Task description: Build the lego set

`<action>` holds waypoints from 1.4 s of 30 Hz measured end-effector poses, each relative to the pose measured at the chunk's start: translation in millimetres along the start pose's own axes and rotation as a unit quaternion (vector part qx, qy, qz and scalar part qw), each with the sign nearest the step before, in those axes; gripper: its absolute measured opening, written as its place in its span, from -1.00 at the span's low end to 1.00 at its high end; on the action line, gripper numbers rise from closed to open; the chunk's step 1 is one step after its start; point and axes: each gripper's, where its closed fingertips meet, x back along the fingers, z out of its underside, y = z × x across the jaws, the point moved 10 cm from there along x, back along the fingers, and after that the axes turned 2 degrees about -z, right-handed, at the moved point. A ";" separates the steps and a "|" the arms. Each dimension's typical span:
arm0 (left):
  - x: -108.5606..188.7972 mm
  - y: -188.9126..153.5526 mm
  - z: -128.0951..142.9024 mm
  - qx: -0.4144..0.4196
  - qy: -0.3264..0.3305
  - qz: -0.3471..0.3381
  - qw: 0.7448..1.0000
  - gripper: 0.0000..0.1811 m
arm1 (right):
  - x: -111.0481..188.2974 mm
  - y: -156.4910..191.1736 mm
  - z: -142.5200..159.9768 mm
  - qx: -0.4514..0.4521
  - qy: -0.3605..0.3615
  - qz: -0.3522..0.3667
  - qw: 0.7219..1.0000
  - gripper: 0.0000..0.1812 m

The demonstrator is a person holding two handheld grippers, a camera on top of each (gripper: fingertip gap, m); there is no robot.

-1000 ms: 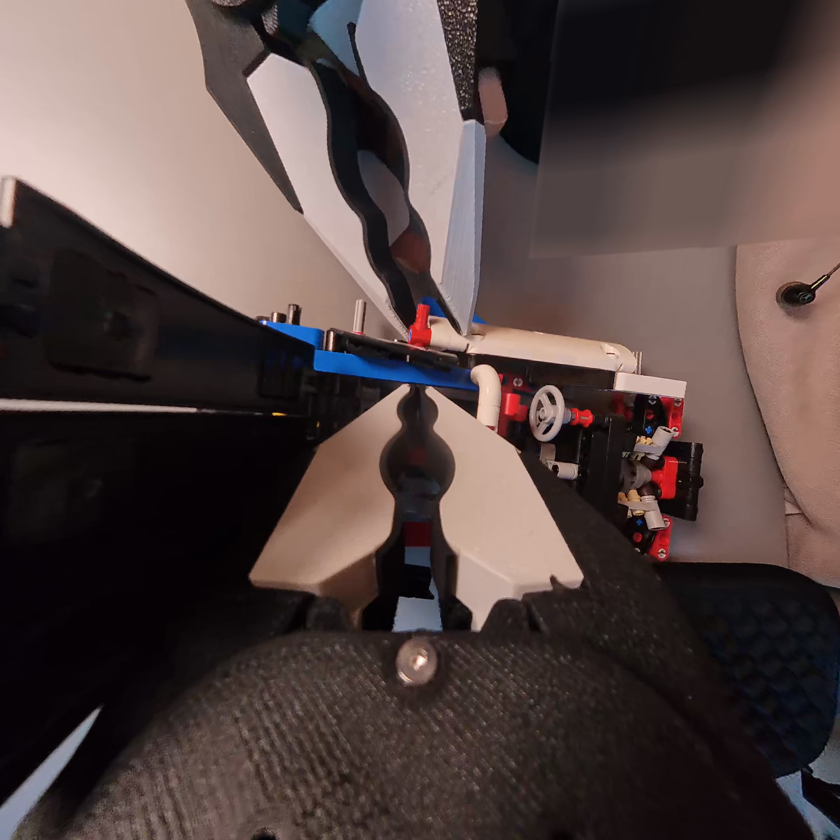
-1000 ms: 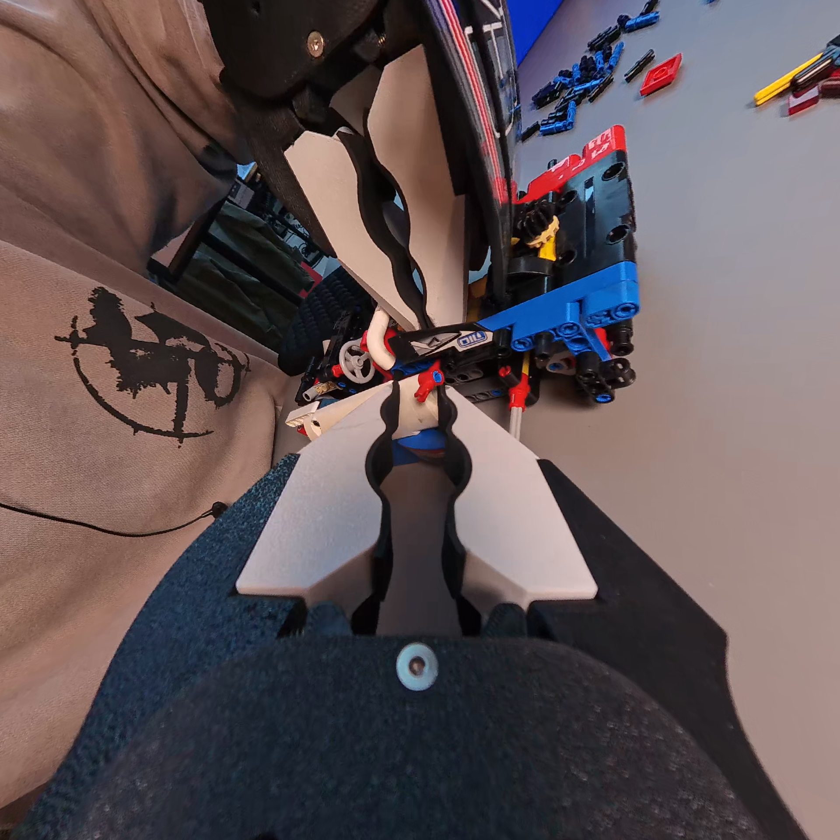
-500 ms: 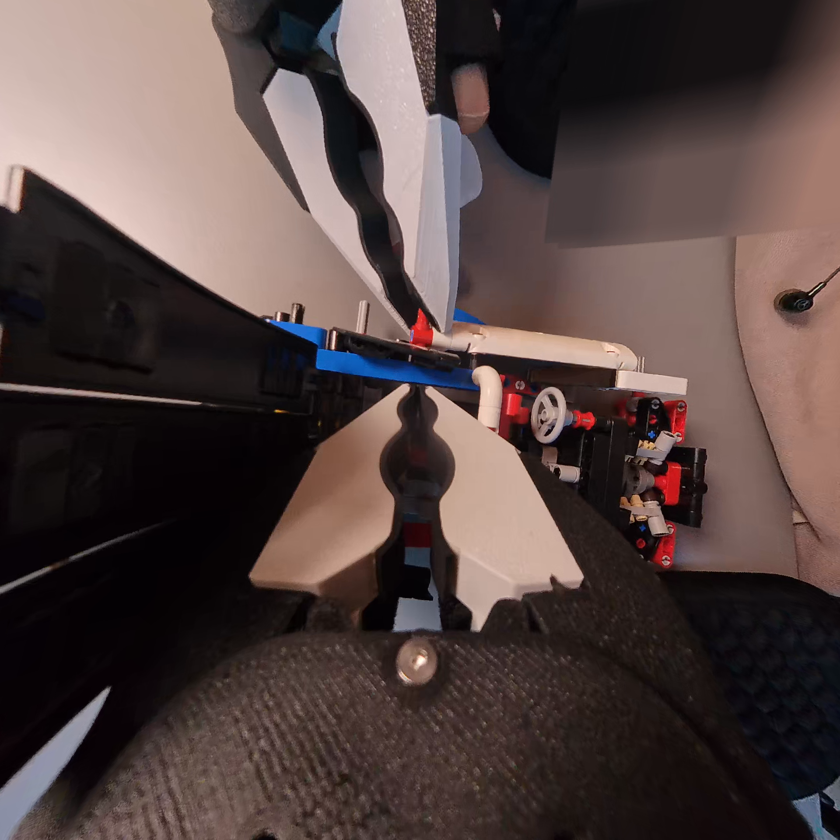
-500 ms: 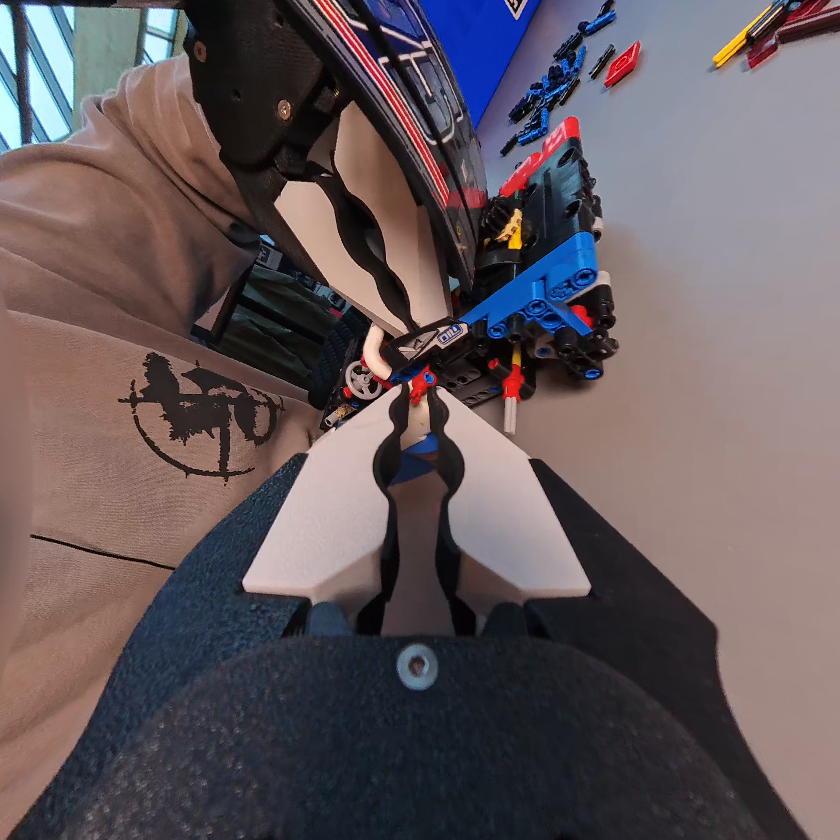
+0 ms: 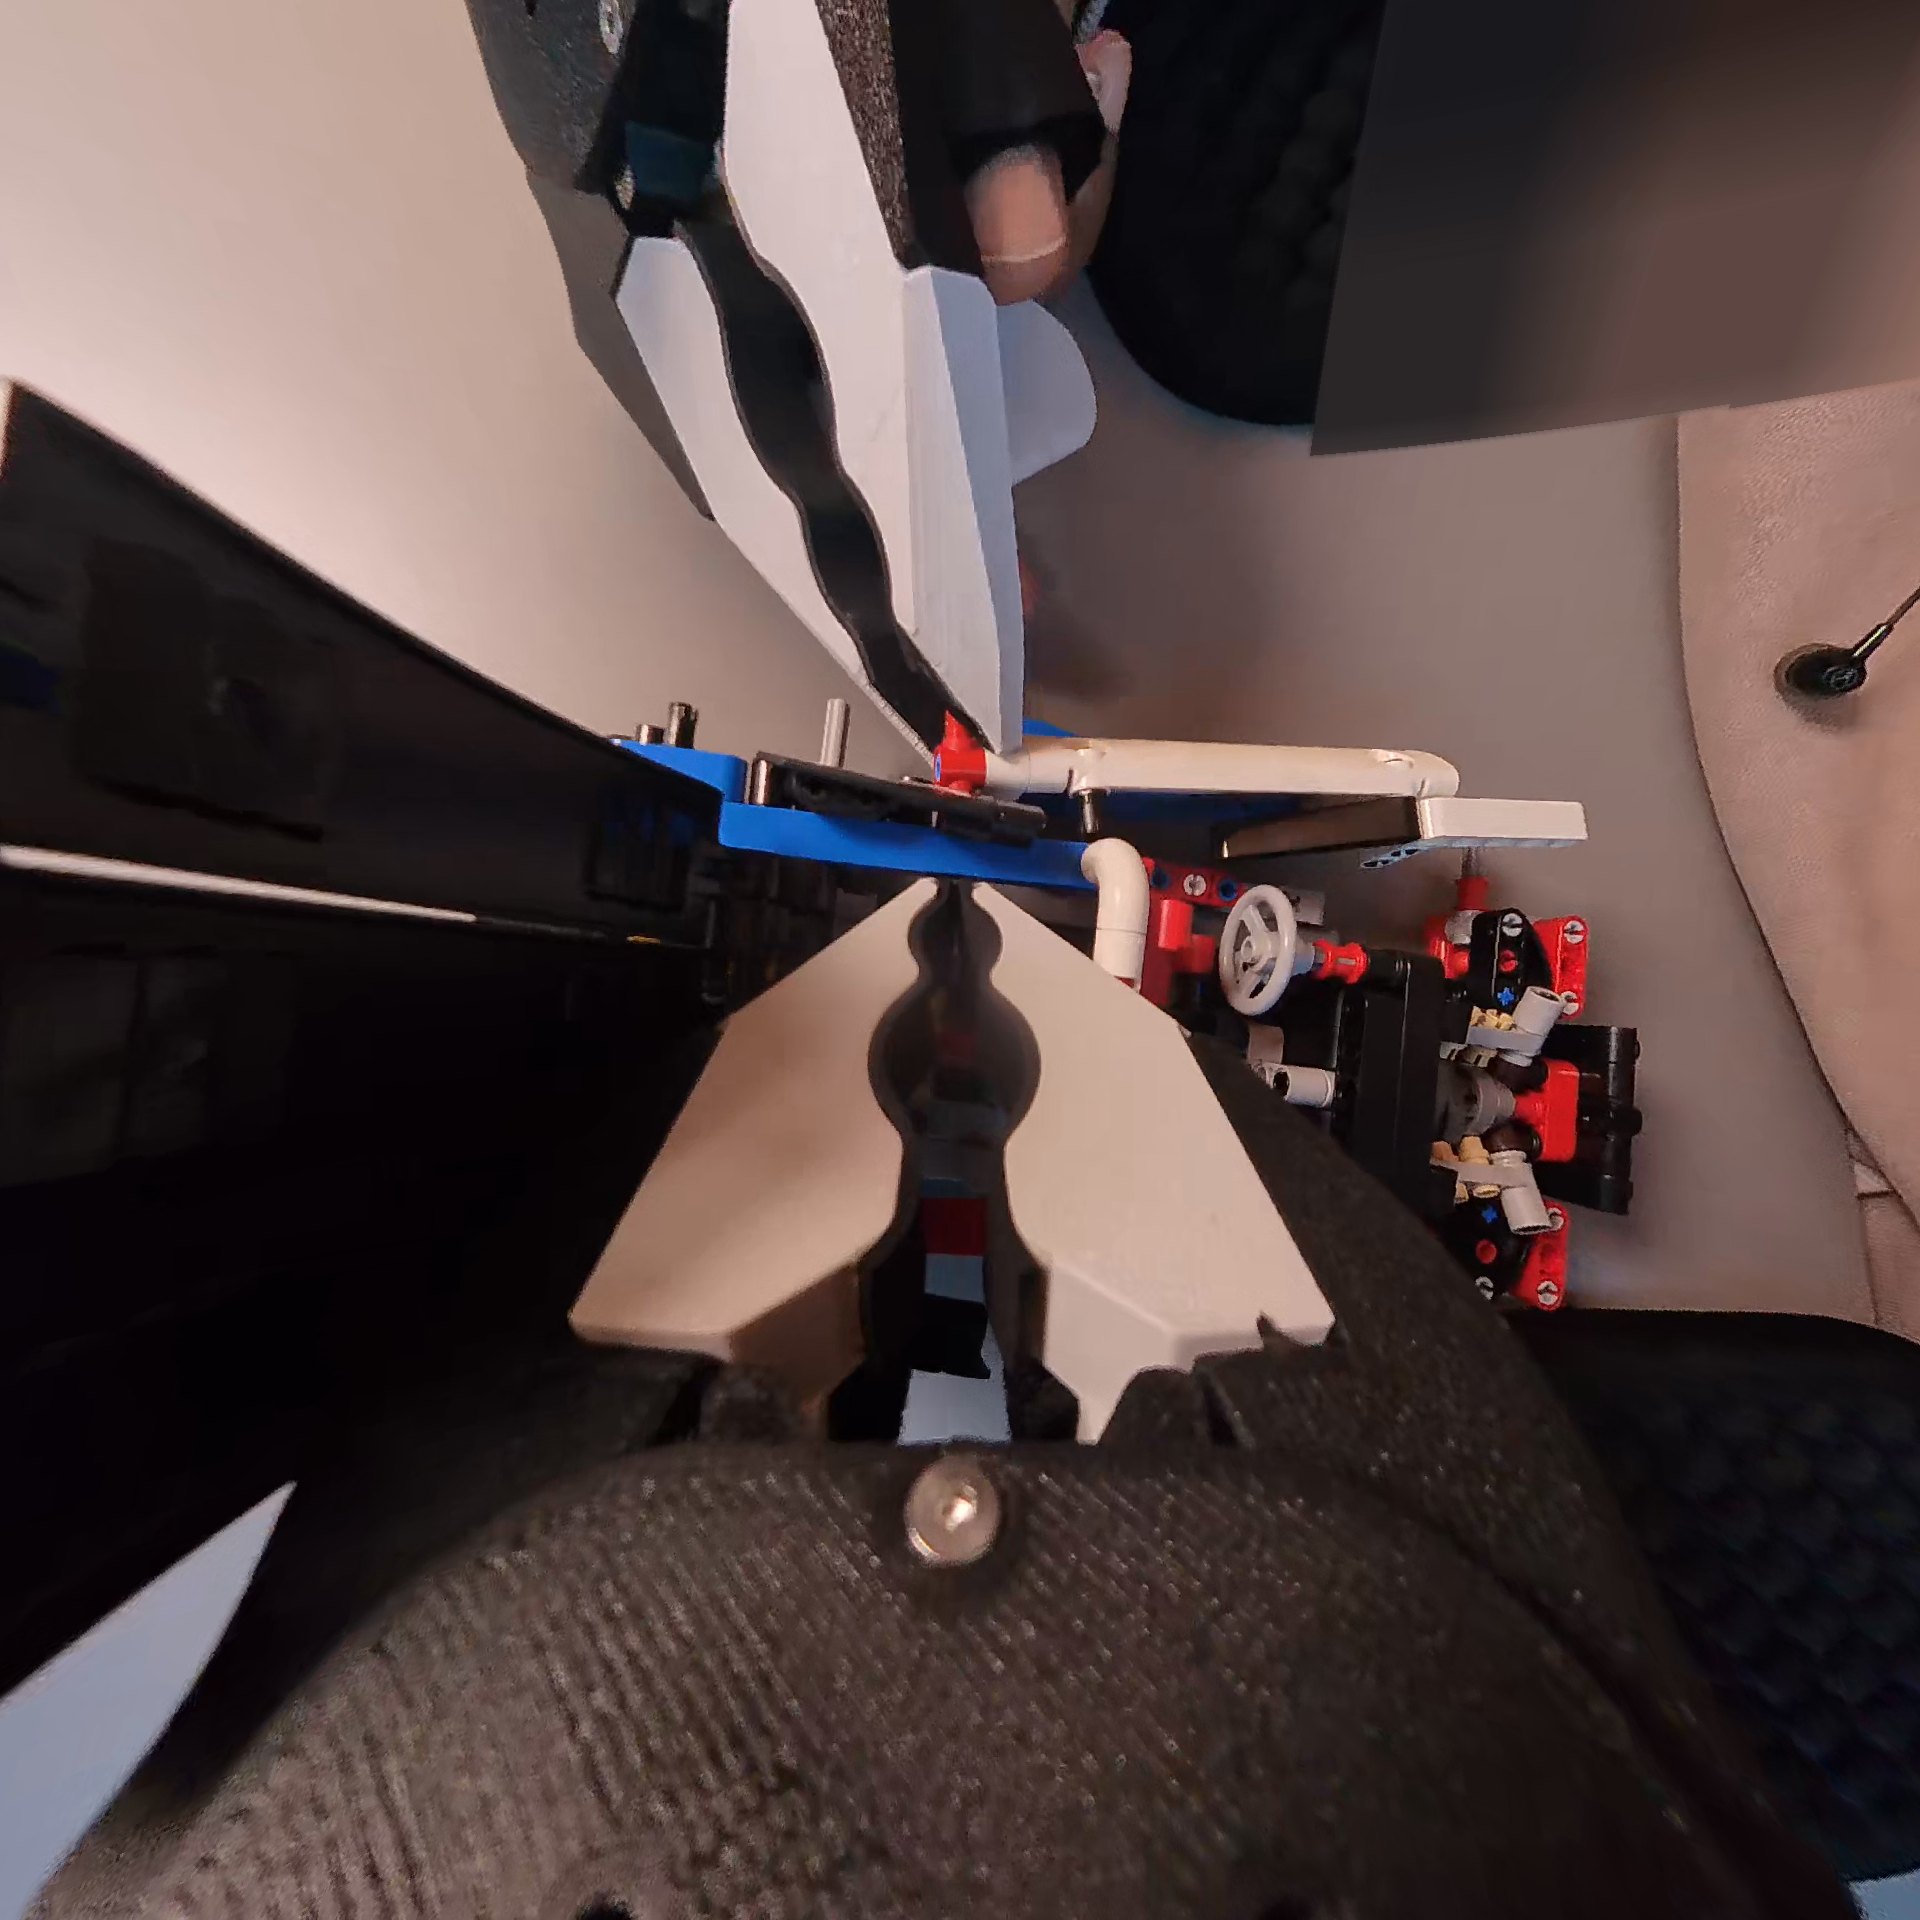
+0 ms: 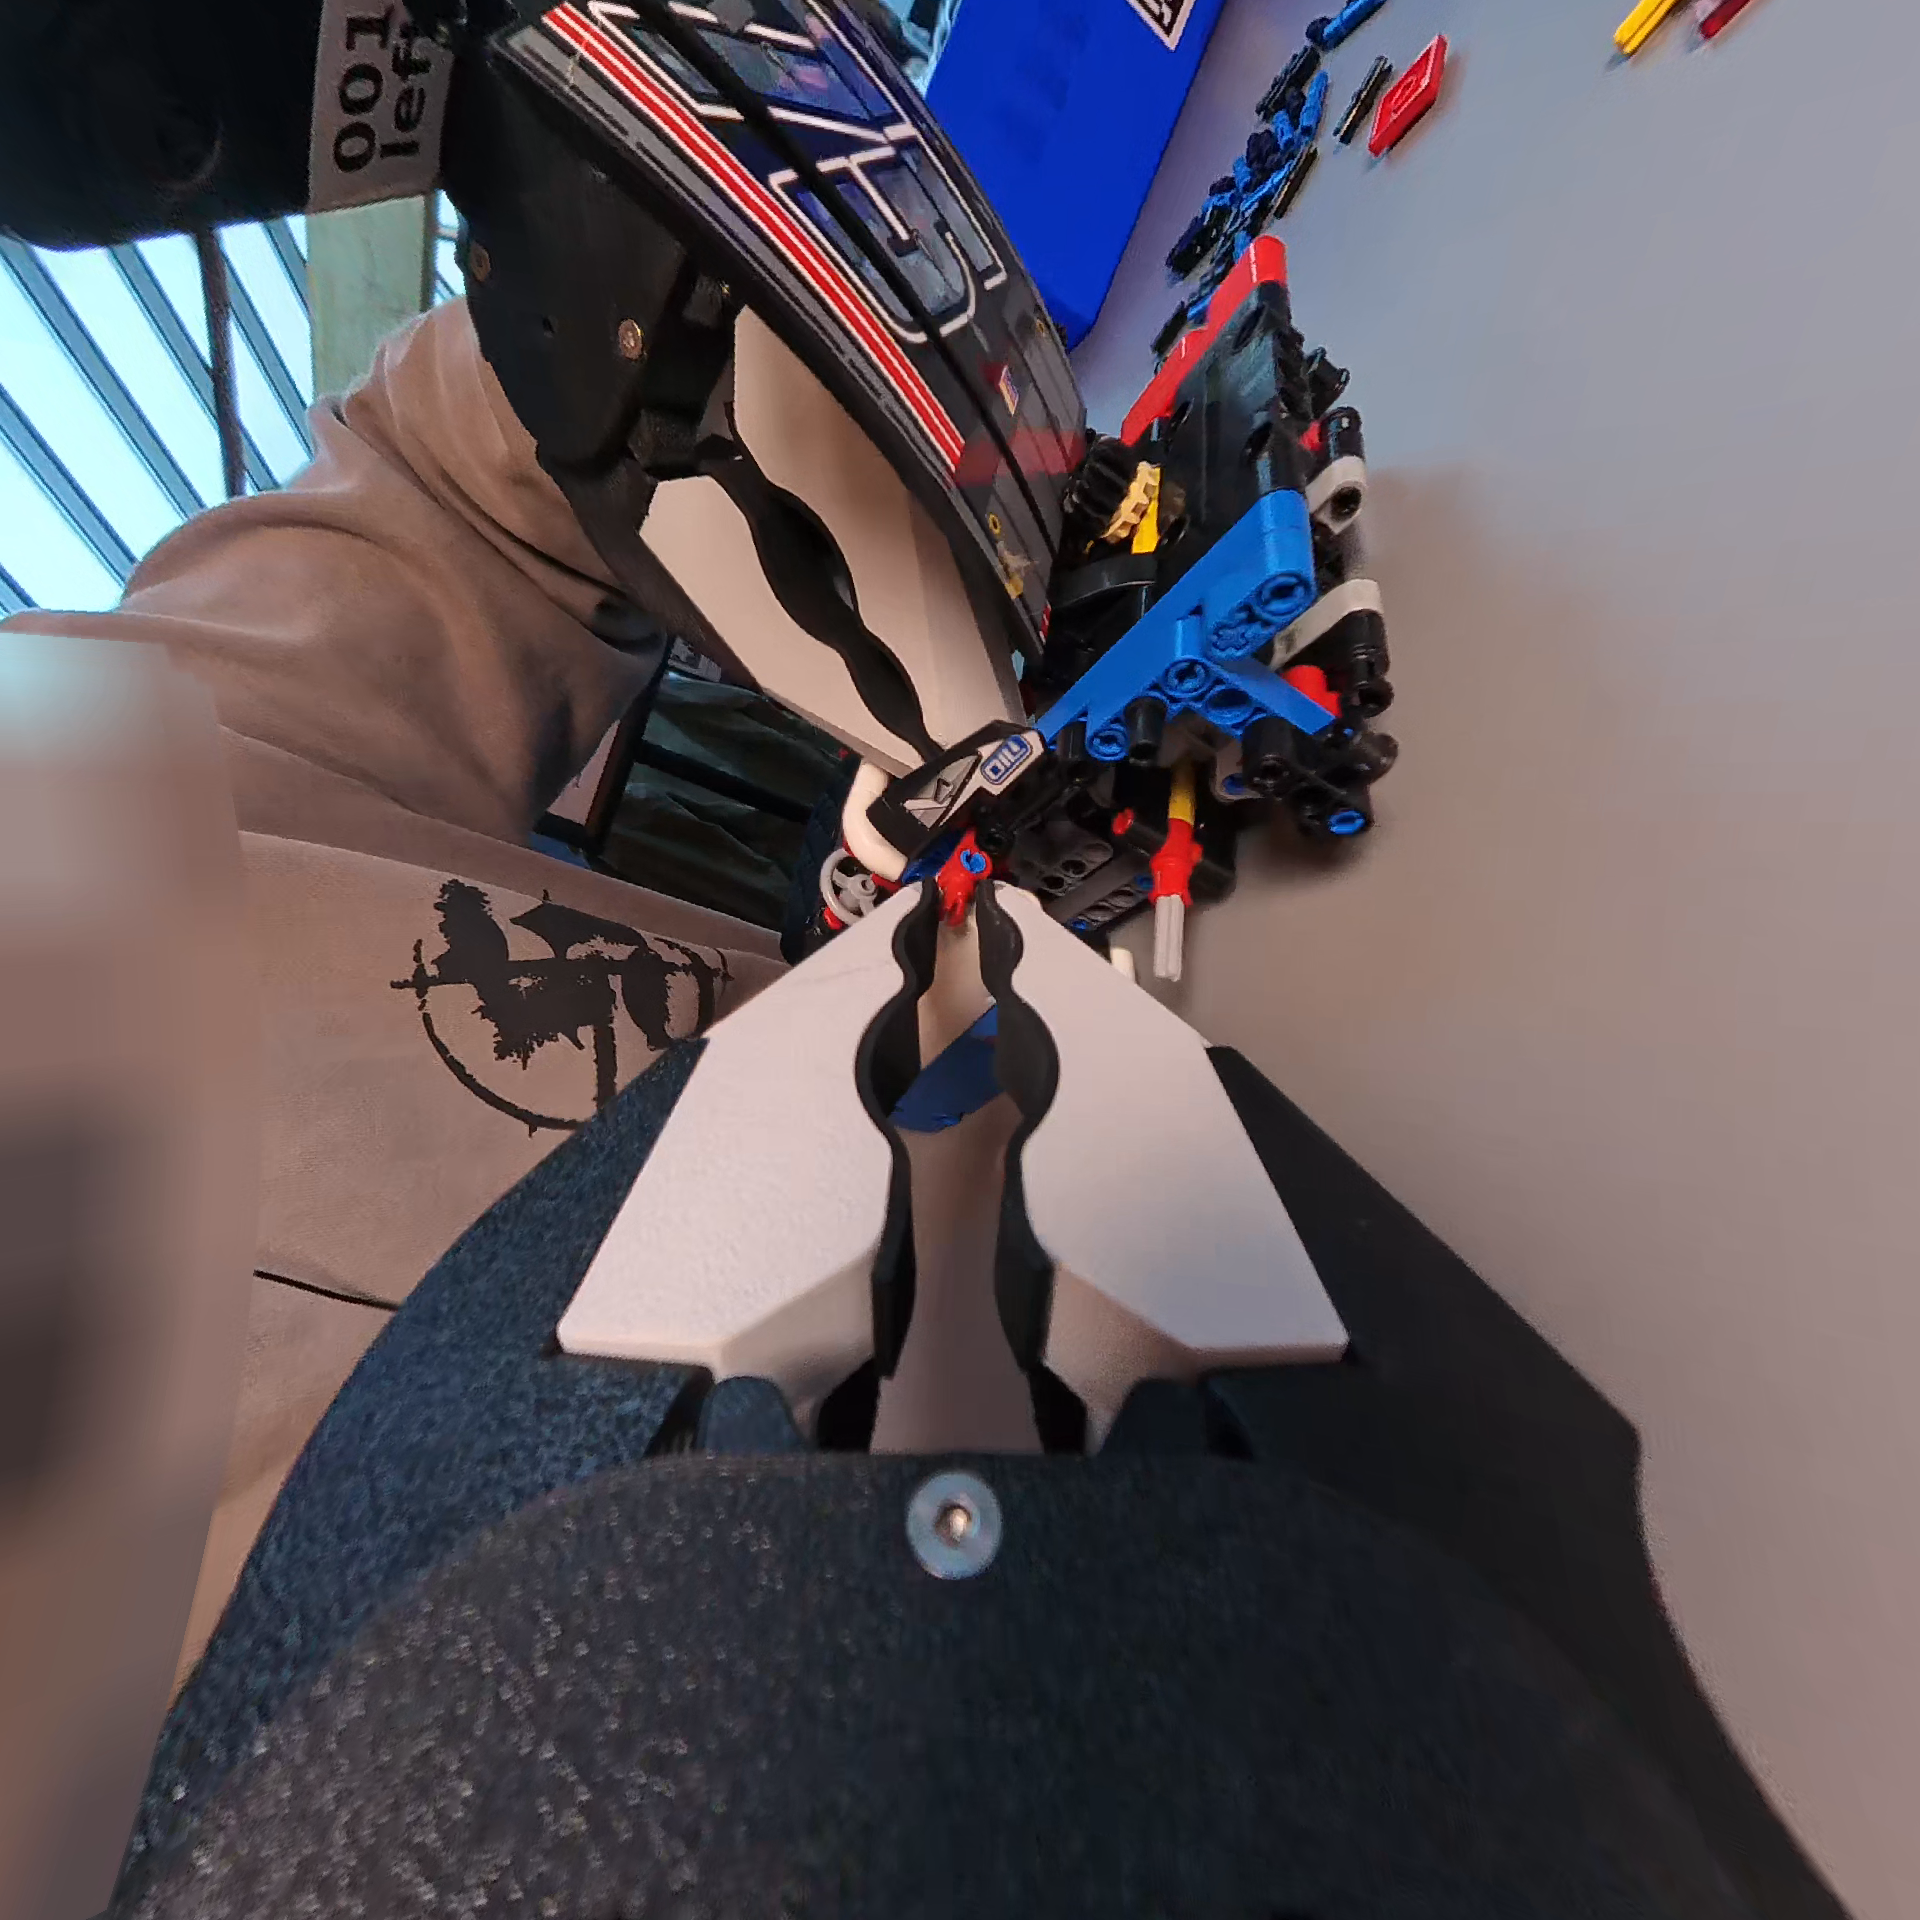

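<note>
The lego model [image 5: 1403,1039] is a car chassis in black, red and blue, with a white steering wheel [image 5: 1257,948] and a blue plate [image 5: 883,844] along its edge. My left gripper [image 5: 956,896] is shut on the model at that blue plate. My right gripper [image 6: 961,902] is shut on a small red connector [image 6: 961,871] that sits on the model's edge beside a white bar [image 5: 1226,764]. The left wrist view shows the right gripper [image 5: 951,740] coming down from above onto the red connector [image 5: 961,766]. The right wrist view shows the left gripper [image 6: 935,750] meeting the model [image 6: 1226,665] from above.
The model rests against the grey table [image 6: 1662,935]. Loose blue pins [image 6: 1257,177], a red tile [image 6: 1408,94] and a blue box [image 6: 1060,135] lie farther back. A black striped curved panel [image 6: 831,208] stands beside the left gripper. A person in a grey hoodie [image 6: 416,727] is close by on the left.
My right gripper's fingers have closed from open onto the red connector. The model and the left gripper have tilted, and both views have drawn closer.
</note>
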 end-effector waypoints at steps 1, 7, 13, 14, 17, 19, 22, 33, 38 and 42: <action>1.1 0.3 0.9 0.001 -0.008 -0.002 1.000 -1.00 | -0.1 0.1 0.4 -0.005 -0.009 0.000 1.000 -0.95; 4.9 -0.2 4.6 0.000 -0.046 -0.009 0.999 -1.00 | 0.4 1.4 2.0 -0.019 -0.045 -0.014 0.999 -0.96; 8.2 -1.6 6.8 0.006 -0.064 -0.039 0.997 -1.00 | -0.1 2.3 4.0 -0.042 -0.094 -0.010 0.995 -0.96; 8.6 -1.7 7.2 0.008 -0.069 -0.044 0.997 -1.00 | -0.1 2.1 4.5 -0.049 -0.104 -0.009 0.993 -0.96; 9.8 -3.3 8.5 0.015 -0.093 -0.063 0.994 -1.00 | 0.4 2.8 6.4 -0.065 -0.128 -0.016 0.990 -0.96; 9.9 -5.2 8.8 0.016 -0.103 -0.076 0.992 -1.00 | 0.3 3.4 7.3 -0.070 -0.137 -0.017 0.988 -0.96; 9.0 -7.1 8.5 0.020 -0.101 -0.102 0.989 -1.00 | 0.8 4.2 7.1 -0.069 -0.142 -0.004 0.987 -0.96; 4.1 -17.5 2.5 0.003 -0.067 -0.192 0.979 -1.00 | -0.7 16.7 10.7 -0.076 -0.140 0.058 0.986 -0.96; -1.9 -17.5 -3.8 0.000 -0.029 -0.189 0.982 -1.00 | 1.1 19.0 18.1 -0.092 -0.158 0.084 0.980 -0.96; -6.1 -13.5 -9.1 -0.002 0.005 -0.158 0.987 -1.00 | 3.3 20.4 22.1 -0.102 -0.168 0.104 0.975 -0.96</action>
